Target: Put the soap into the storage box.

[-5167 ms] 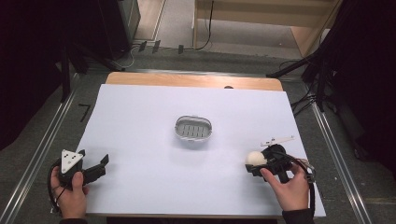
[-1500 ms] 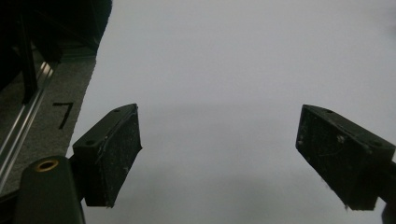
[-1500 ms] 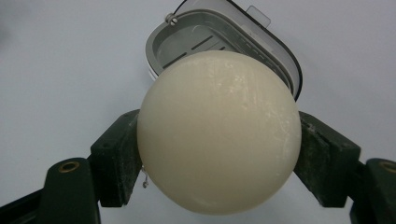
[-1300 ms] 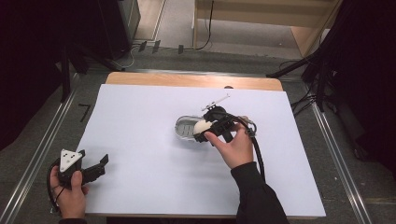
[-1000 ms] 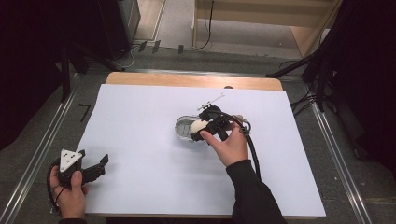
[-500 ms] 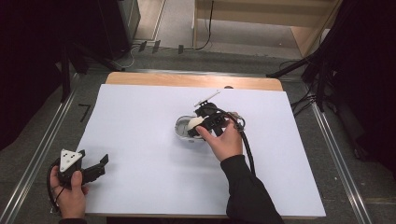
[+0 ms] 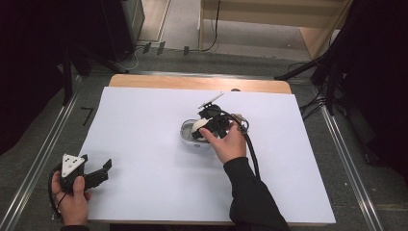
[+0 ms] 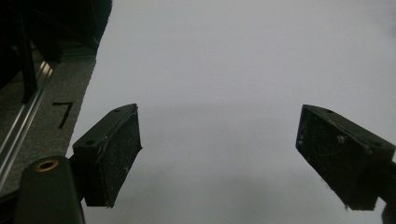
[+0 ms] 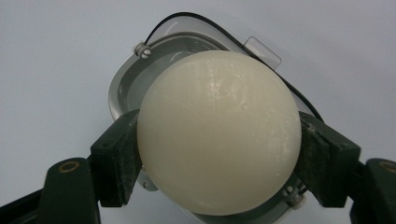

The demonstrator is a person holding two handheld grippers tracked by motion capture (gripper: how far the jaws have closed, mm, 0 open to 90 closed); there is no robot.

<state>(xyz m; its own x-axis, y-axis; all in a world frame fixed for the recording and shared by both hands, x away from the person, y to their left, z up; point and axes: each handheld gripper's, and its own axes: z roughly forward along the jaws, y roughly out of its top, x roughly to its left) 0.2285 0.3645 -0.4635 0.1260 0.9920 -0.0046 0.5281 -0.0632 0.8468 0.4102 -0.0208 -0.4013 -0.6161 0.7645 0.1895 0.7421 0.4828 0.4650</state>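
Carried across from the counter's (image 7: 144, 125) right edge, the cream ball (image 9: 218, 133), clamped in the right gripper (image 7: 208, 126), hangs over the dish (image 9: 122, 88); lower centrally before release. Left gripper (image 8: 219, 158) fingers apart, idle.

You see the desk (image 7: 144, 159) covered in white, its wooden edge at the far side, and cables (image 7: 312, 103) on the grey floor (image 7: 356, 159).
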